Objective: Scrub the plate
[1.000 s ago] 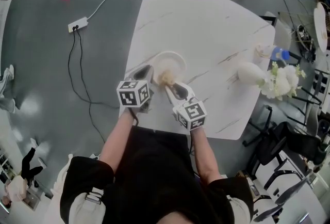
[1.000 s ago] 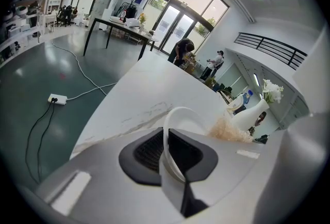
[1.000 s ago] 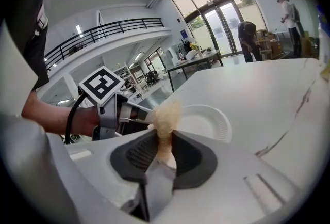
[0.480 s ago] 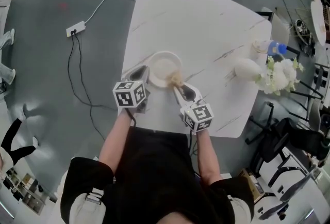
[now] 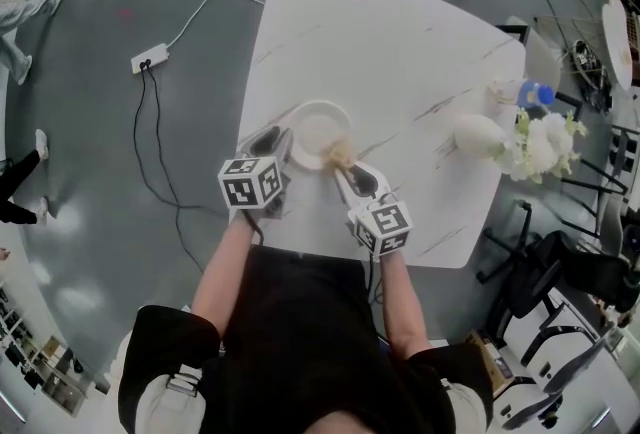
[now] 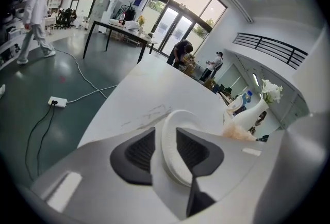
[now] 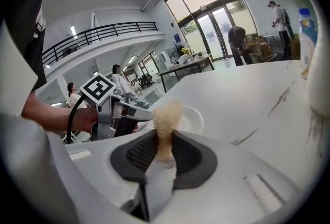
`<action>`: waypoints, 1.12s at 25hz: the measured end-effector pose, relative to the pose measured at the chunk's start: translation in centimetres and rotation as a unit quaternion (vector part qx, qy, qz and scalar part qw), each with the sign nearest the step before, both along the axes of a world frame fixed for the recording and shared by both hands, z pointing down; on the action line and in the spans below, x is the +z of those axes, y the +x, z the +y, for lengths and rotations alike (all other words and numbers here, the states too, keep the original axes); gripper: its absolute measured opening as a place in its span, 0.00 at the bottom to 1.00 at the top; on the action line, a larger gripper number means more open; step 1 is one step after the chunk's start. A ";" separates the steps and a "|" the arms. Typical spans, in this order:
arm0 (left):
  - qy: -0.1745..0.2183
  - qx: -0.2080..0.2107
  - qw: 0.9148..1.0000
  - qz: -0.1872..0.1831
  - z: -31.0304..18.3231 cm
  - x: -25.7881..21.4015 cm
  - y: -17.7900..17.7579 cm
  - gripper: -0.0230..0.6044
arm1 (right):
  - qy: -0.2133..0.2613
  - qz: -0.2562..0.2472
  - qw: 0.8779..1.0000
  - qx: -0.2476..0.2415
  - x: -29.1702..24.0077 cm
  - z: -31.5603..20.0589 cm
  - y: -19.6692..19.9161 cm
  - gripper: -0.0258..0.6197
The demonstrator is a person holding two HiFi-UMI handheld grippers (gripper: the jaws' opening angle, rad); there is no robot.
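Scrub station: both hand-held grippers sit at the plate's near rim.

Your forearms reach forward side by side, and both tools angle down at the surface [image 5: 400,52]. Your left hand-held gripper [image 6: 165,148] has just been opening its jaws. Its own view shows the rim of the white plate [image 6: 175,130] between the spread pads, with a gap at the left pad; the head view does not resolve this. Your right hand-held gripper [image 7: 165,150] pinches a tan scrubber [image 7: 166,120], whose tuft is at the plate's near right edge. The plate lies flat near the surface's front left edge. Farther right, well apart, a white vase [image 5: 482,135] with white flowers [image 5: 545,147] stands near a blue-capped bottle [image 5: 540,97].
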State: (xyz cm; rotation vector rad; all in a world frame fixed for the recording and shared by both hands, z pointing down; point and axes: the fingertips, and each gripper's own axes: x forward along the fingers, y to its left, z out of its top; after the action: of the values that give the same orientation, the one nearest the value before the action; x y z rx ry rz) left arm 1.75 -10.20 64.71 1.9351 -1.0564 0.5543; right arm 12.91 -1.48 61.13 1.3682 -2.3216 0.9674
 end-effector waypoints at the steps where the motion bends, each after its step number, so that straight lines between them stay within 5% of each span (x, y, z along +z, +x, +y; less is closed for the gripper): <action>1: 0.004 -0.002 1.000 0.004 -0.1 -0.3 0.0 0.32 | 0.002 0.000 1.000 0.000 -0.1 -0.1 -0.1 0.18; 4: 0.010 0.003 1.000 0.011 0.0 -0.8 0.2 0.49 | 0.007 -0.001 1.000 0.002 -0.7 -0.3 -0.3 0.18; 12: 0.045 0.038 0.998 0.007 0.8 -3.7 0.4 0.51 | 0.041 0.010 0.999 0.012 -3.2 -0.6 -0.5 0.18; 22: 0.155 0.114 0.981 0.010 2.7 -11.9 -0.1 0.12 | 0.093 0.041 0.993 0.056 -8.7 -0.1 -0.4 0.18; 28: 0.198 0.142 0.970 0.009 4.1 -15.8 -1.3 0.05 | 0.137 0.069 0.983 0.096 -13.4 1.2 -0.3 0.18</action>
State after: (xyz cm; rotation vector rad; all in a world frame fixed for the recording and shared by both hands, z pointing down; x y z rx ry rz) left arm 0.49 -6.09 48.90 2.4636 -0.9349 0.5067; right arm 12.57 -0.28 47.73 1.7336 -2.3136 0.5910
